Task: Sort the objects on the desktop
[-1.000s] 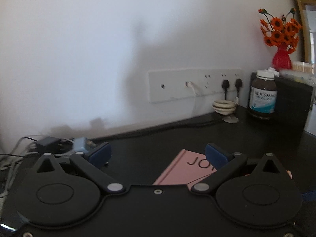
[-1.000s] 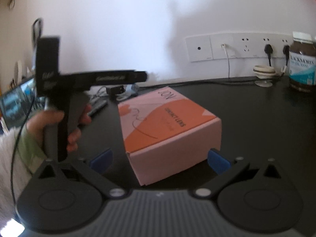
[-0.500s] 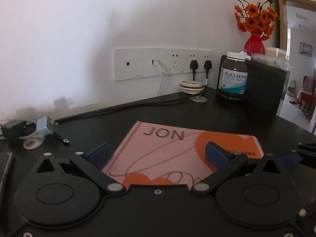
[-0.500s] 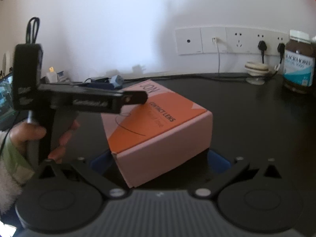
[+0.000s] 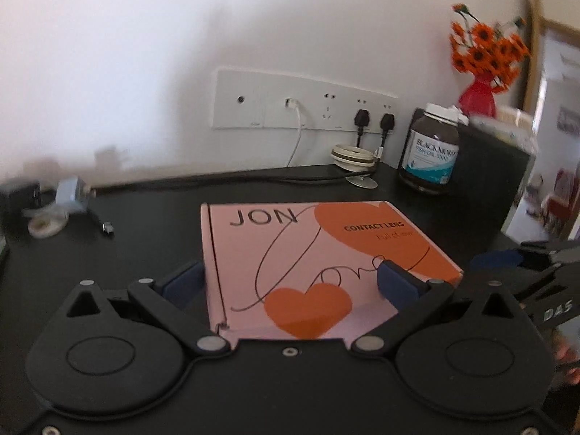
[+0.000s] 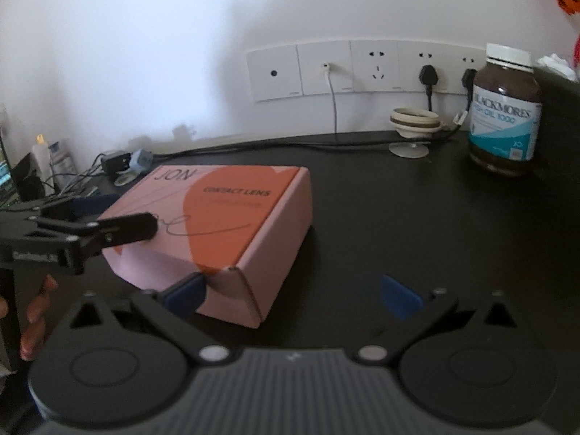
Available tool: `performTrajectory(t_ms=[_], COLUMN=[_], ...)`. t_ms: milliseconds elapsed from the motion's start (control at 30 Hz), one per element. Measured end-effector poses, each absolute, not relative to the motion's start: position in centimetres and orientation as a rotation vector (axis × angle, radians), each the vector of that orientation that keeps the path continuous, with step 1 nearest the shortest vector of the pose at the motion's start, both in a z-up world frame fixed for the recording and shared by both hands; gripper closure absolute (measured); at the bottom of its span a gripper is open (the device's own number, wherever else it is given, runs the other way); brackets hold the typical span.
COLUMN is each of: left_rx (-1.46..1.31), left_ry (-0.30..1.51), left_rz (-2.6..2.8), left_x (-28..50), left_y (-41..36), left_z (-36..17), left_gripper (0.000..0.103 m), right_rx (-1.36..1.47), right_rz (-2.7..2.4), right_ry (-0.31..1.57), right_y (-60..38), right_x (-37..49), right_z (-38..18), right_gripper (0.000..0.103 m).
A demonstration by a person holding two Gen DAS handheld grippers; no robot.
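Note:
A pink and orange contact lens box (image 5: 319,253) lies on the black desk (image 5: 145,224). My left gripper (image 5: 290,282) is open, with its blue pads to either side of the box's near end, over its top. In the right wrist view the box (image 6: 224,224) sits left of centre. My right gripper (image 6: 293,293) is open; its left pad is at the box's near right corner, its right pad over bare desk. The left gripper's finger (image 6: 127,230) reaches over the box from the left.
A brown fish oil bottle (image 5: 429,148) stands at the back right beside a black box (image 5: 489,170) and a red vase of orange flowers (image 5: 482,69). A cable reel (image 5: 353,156), wall sockets (image 5: 304,99) and chargers (image 5: 69,195) line the back.
My left gripper swung right and came down over the box, which now lies between its pads. My right gripper shifted right, so the box sits at its left pad.

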State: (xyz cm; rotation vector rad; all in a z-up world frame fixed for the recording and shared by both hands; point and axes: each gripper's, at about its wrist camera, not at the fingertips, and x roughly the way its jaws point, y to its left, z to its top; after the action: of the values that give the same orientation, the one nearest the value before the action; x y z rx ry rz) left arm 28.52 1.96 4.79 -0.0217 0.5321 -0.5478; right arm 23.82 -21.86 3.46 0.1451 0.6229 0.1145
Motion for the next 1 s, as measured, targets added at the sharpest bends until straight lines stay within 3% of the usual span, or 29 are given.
performTrajectory(t_ms=[467, 1000], left_rx=[-0.027, -0.080], left_ry=[0.521, 0.517], left_rz=[-0.544, -0.381], left_x=[27.2, 26.6], left_y=[2.3, 0.4], left_z=[4.3, 4.3], left_gripper=[0.000, 0.000], right_rx=[-0.059, -0.004], right_rz=[0.340, 0.431], right_ry=[0.644, 0.615], right_y=[-18.8, -19.7], right_x=[27.6, 28.8], right_z=[3.5, 2.5], right_gripper=[0.001, 0.001])
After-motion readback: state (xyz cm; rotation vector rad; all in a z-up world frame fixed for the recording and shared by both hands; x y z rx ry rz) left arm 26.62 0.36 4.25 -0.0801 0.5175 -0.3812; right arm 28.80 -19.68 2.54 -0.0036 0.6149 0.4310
